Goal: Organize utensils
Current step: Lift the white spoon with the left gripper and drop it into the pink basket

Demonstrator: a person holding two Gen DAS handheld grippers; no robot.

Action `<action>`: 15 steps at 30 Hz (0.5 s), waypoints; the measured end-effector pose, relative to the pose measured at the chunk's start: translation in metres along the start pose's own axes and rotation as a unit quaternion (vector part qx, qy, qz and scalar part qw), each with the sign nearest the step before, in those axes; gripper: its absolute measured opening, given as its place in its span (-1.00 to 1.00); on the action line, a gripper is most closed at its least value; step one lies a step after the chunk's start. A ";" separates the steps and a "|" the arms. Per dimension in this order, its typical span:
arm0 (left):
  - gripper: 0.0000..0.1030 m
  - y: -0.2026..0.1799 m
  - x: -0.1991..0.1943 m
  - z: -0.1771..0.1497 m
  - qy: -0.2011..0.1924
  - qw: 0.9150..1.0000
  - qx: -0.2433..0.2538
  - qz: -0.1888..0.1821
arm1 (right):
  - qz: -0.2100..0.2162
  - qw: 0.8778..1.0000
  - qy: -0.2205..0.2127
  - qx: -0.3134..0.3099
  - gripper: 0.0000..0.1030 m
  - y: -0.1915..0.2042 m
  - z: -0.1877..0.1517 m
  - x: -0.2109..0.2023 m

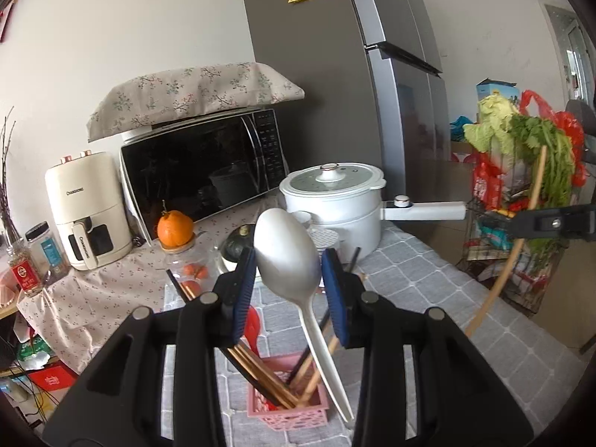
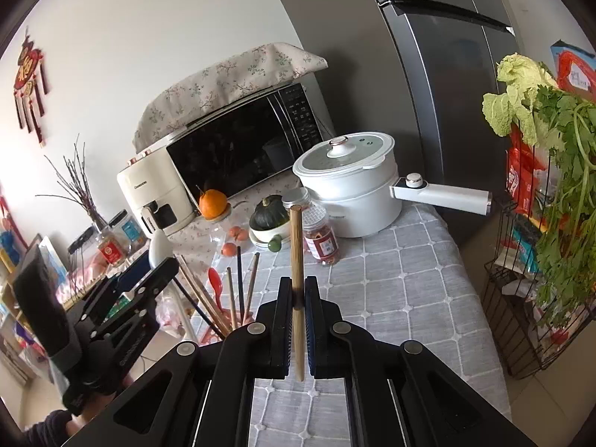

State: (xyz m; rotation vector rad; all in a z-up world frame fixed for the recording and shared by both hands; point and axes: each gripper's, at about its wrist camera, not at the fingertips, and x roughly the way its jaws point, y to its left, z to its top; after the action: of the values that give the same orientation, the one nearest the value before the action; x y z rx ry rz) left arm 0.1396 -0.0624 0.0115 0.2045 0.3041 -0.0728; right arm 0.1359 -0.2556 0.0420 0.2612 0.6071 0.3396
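Note:
A pink slotted utensil basket (image 1: 288,408) stands on the grey quilted tablecloth, holding several chopsticks (image 1: 260,372), a red spoon (image 1: 251,326) and a white rice spoon (image 1: 287,253). My left gripper (image 1: 288,260) hangs above the basket, jaws open on either side of the white spoon's bowl, pads apart from it. My right gripper (image 2: 297,290) is shut on a wooden stick (image 2: 297,279) held upright over the table, right of the basket. The stick also shows in the left wrist view (image 1: 510,260). The left gripper shows at the left of the right wrist view (image 2: 149,279).
A white electric pot (image 2: 350,182) with a long handle stands at the back. A jar (image 2: 322,238), a dark squash (image 2: 270,210), an orange (image 2: 213,203), an air fryer (image 1: 87,208) and a microwave (image 1: 201,167) crowd the back left. A wire rack with greens (image 2: 551,186) stands right.

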 end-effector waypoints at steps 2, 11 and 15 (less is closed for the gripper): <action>-0.26 0.003 0.010 -0.004 -0.016 0.999 0.013 0.027 | 0.000 1.000 0.001 0.000 -0.88 0.002 0.000 0.003; -0.25 0.009 0.046 -0.024 -0.021 0.996 0.003 0.087 | -0.005 1.000 0.005 -0.007 -0.88 0.006 0.000 0.014; -0.25 0.007 0.053 -0.033 -0.024 0.994 0.013 0.108 | -0.009 1.000 0.007 -0.008 -0.88 0.003 0.001 0.016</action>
State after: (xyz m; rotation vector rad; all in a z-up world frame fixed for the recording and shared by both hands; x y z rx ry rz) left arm 0.1812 -0.0510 -0.0337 0.2602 0.2314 0.1328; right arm 0.1482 -0.2464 0.0352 0.2382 0.6189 0.3299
